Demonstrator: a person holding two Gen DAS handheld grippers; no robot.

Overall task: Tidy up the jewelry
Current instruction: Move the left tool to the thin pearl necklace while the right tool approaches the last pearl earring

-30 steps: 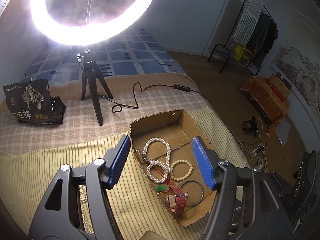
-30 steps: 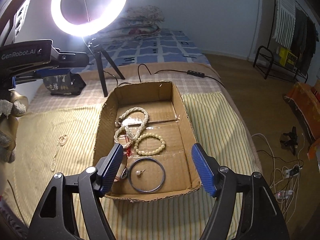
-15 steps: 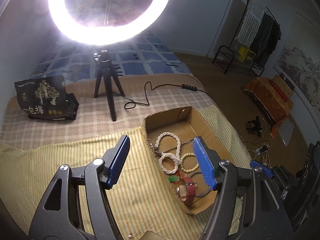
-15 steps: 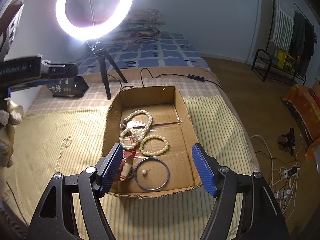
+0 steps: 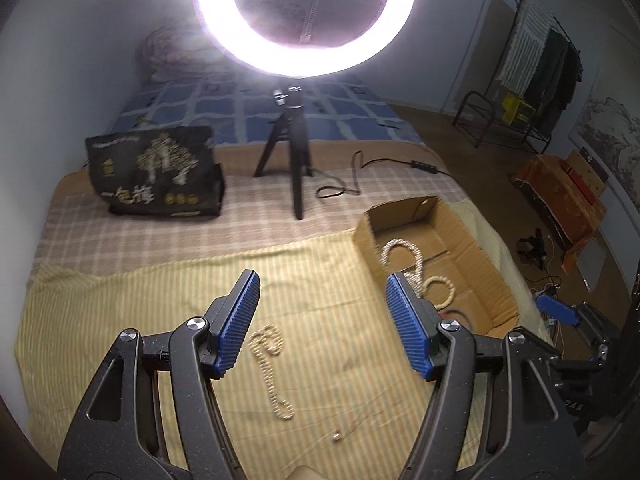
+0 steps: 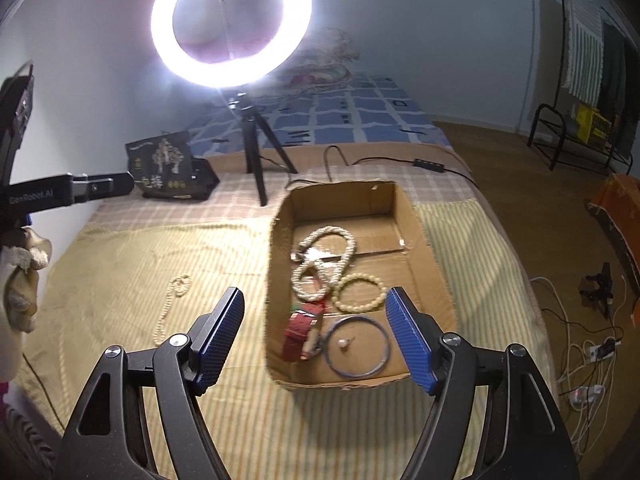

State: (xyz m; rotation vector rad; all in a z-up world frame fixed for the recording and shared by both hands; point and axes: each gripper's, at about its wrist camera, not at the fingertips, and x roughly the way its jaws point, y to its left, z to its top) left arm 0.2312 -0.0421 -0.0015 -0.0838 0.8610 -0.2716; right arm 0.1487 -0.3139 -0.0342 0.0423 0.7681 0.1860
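Observation:
A thin pearl necklace (image 5: 268, 360) lies loose on the yellow striped cloth (image 5: 120, 320), and a tiny pearl piece (image 5: 337, 436) lies nearer me. My left gripper (image 5: 322, 280) hovers open above that necklace, holding nothing. The cardboard box (image 6: 340, 200) contains a thick white pearl necklace (image 6: 324, 256), a cream bead bracelet (image 6: 360, 292), a red strap (image 6: 300, 328), a blue-grey bangle (image 6: 356, 346) and a pearl stud (image 6: 344, 343). My right gripper (image 6: 314, 294) hangs above the box's near end; its jaws are opening with nothing between them. The right wrist view also shows the thin necklace (image 6: 168, 308).
A lit ring light on a black tripod (image 6: 256, 152) stands behind the box, with a black printed bag (image 6: 168, 168) to its left and a cable (image 6: 400, 160) trailing right. The bed drops off at the right to a floor with wires (image 6: 580, 360). A gloved hand (image 6: 24, 280) holds the left gripper.
The left gripper has swung left, off the box and over the cloth, bringing the thin pearl necklace under its fingers. The right gripper has drifted slightly, with the box still beneath it.

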